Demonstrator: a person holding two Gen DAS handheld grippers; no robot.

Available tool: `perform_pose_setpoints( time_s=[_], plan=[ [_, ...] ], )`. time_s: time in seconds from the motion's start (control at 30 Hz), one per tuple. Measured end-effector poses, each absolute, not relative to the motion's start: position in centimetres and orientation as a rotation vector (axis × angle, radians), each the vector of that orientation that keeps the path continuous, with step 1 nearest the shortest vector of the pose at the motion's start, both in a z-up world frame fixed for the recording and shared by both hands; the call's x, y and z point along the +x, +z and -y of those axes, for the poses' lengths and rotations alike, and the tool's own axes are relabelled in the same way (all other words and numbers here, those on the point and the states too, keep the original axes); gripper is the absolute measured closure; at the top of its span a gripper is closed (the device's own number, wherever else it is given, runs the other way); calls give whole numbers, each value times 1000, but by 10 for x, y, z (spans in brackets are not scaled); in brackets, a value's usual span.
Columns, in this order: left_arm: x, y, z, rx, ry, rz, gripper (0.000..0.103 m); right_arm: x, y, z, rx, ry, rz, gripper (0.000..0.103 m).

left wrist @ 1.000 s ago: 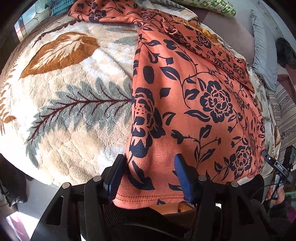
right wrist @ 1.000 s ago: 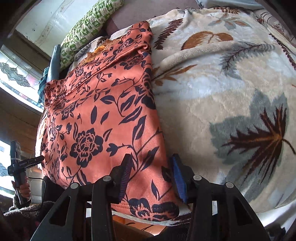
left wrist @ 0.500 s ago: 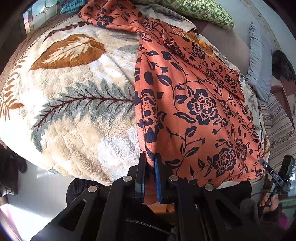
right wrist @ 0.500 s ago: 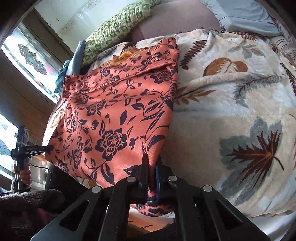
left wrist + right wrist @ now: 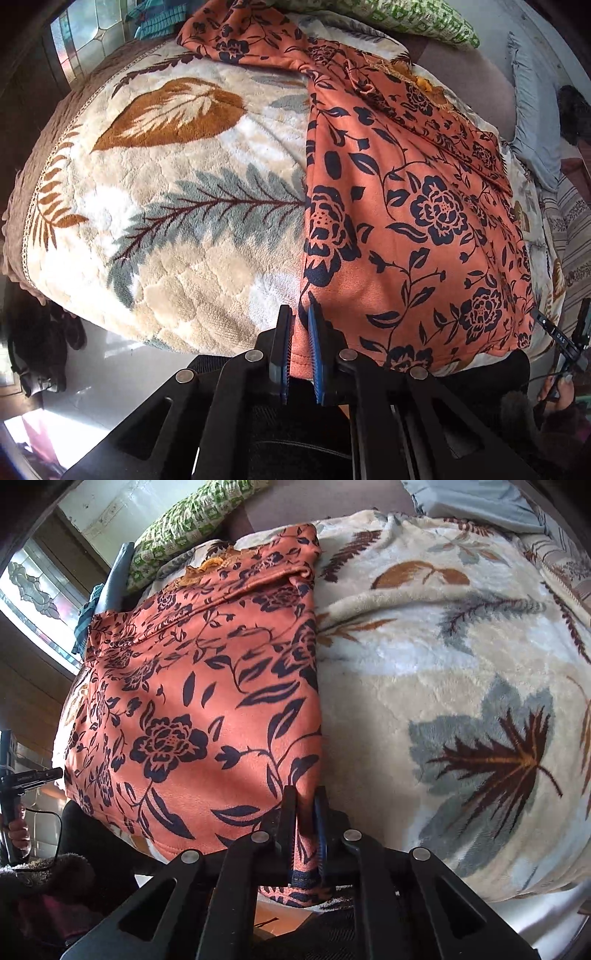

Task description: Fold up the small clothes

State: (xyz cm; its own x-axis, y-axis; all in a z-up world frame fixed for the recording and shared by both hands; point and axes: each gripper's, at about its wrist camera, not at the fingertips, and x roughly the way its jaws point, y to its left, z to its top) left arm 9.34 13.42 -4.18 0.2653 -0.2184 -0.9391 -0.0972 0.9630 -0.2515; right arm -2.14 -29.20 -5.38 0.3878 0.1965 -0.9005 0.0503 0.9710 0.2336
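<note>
A cream plush blanket point(image 5: 177, 229) with leaf prints covers the bed. On it lies the orange floral garment point(image 5: 413, 221), spread flat with its hem at the near edge. The left gripper point(image 5: 300, 332) is clamped on the hem's left corner, its jaws having eased slightly apart with the cloth pinched between them. The right gripper point(image 5: 306, 812) likewise grips the right corner.
</note>
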Motion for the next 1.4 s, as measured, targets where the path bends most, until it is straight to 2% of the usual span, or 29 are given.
perform_pose_setpoints(
  time_s=[0.03, 0.1, 0.17, 0.2, 0.43, 0.67, 0.8, 0.93, 1.2, 1.4],
  plan=[
    [95, -32, -135, -283, -100, -1288, 88, -20, -43, 292, 230, 89, -1143, 89],
    [99, -13, -136, -273, -111, -1236, 63, -13, -23, 289, 217, 95, -1089, 80],
    [106, 5, -138, -247, -90, -1167, 45, -1, -6, 279, 205, 110, -1044, 69],
    [111, 11, -138, -244, -78, -1138, 43, 8, -1, 272, 200, 125, -1034, 64],
    [174, 8, -177, -438, -60, -1117, 42, 87, -2, 175, 140, 258, -1054, 58],
    [245, -15, -264, -650, 20, -1140, 43, 167, -13, 43, 21, 436, -1067, 57],
    [281, -20, -319, -765, 49, -1104, 42, 204, -23, -36, -52, 532, -1049, 51],
    [317, -43, -365, -896, 100, -1104, 42, 232, -39, -108, -129, 603, -1046, 51],
    [359, -94, -389, -1016, 71, -1140, 42, 270, -77, -220, -340, 675, -1014, 50],
    [382, -115, -392, -1067, 35, -1137, 42, 285, -106, -260, -455, 669, -998, 53]
  ],
)
